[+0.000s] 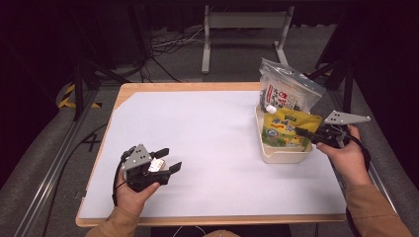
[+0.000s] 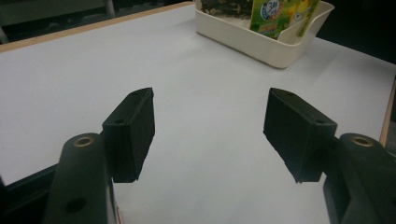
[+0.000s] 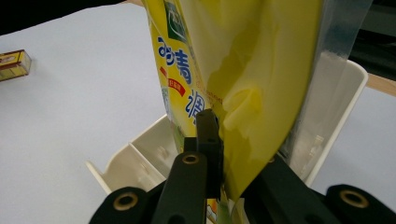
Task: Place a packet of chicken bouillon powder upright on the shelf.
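Observation:
A yellow pouch (image 1: 285, 126) with blue lettering stands upright in a cream bin (image 1: 286, 157) at the table's right side. My right gripper (image 1: 300, 131) is shut on the pouch's edge from the right. Up close, the black jaws pinch the yellow pouch (image 3: 243, 70) just above the bin (image 3: 337, 107), and my right gripper (image 3: 223, 156) creases the foil. At the lower left, my left gripper (image 1: 170, 159) hovers open over the white mat. Nothing lies between the jaws of my left gripper (image 2: 210, 130), which faces the bin (image 2: 261, 44).
A clear bag (image 1: 287, 88) with red and white print leans in the bin behind the pouch. A small yellow box (image 3: 14, 63) lies on the white mat (image 1: 207, 133). Beyond the far edge stand a metal frame and cables.

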{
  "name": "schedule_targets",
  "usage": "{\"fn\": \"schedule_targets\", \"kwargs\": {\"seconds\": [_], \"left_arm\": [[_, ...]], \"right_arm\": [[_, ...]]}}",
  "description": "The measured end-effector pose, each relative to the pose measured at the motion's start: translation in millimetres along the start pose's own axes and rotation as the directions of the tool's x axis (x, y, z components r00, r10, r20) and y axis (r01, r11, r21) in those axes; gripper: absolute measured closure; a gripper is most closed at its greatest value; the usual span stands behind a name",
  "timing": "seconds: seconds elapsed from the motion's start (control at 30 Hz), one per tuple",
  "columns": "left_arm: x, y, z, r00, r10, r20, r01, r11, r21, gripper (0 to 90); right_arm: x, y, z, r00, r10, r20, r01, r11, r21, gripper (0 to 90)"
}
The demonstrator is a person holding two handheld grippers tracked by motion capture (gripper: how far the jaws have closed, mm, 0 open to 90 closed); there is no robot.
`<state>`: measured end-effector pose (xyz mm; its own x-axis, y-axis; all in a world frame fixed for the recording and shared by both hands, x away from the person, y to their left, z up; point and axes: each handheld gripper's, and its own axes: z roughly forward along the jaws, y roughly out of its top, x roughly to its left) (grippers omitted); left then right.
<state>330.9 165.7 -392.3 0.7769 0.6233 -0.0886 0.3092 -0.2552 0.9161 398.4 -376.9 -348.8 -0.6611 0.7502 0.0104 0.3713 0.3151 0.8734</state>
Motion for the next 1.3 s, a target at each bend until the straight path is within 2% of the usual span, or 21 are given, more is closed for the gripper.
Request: {"fn": "schedule_targets", "kwargs": {"seconds": [0.17, 0.3, 0.37, 0.53, 0.63, 0.7, 0.93, 1.3], "left_arm": [[0.0, -0.1, -0.3, 1.0000, -0.002, -0.004, 0.002, 1.0000, 0.003, 34.2], [1.5, -1.3, -0.9, 0.9993, -0.002, -0.039, 0.002, 0.9998, 0.021, 31.2], [2.7, -2.3, -0.7, 0.9985, -0.016, -0.052, 0.018, 0.9992, 0.037, 29.8], [5.6, -4.0, -2.8, 0.9965, -0.012, -0.083, 0.020, 0.9953, 0.094, 27.8], [8.4, -4.4, -6.4, 0.9964, -0.026, -0.081, 0.034, 0.9948, 0.096, 25.9], [9.6, -4.5, -9.3, 0.9957, -0.031, -0.087, 0.040, 0.9941, 0.101, 25.4], [14.9, -4.2, -19.8, 0.9922, -0.021, -0.123, 0.037, 0.9909, 0.130, 25.3], [23.9, -4.3, -27.8, 0.9857, -0.022, -0.167, 0.050, 0.9849, 0.165, 23.9]], "right_arm": [[1.1, 0.9, 0.0, 1.0000, -0.002, 0.006, 0.002, 1.000, 0.007, 87.5], [1.6, 1.9, -0.9, 0.9998, -0.004, 0.017, 0.003, 1.000, 0.010, 84.2], [2.2, 2.0, -1.6, 0.9998, 0.000, 0.020, -0.001, 1.000, 0.008, 81.7], [2.5, 4.1, -6.6, 0.9982, 0.008, 0.060, -0.007, 1.000, -0.024, 65.1], [3.2, 4.6, -11.2, 0.9979, 0.028, 0.058, -0.025, 0.999, -0.044, 57.8], [5.3, 4.3, -14.6, 0.9983, 0.032, 0.049, -0.030, 0.999, -0.043, 56.3], [14.4, 5.5, -31.2, 0.9972, 0.015, 0.073, -0.012, 0.999, -0.048, 50.2], [36.1, 4.1, -52.7, 0.9961, -0.005, 0.088, 0.009, 0.999, -0.048, 46.6]]}}
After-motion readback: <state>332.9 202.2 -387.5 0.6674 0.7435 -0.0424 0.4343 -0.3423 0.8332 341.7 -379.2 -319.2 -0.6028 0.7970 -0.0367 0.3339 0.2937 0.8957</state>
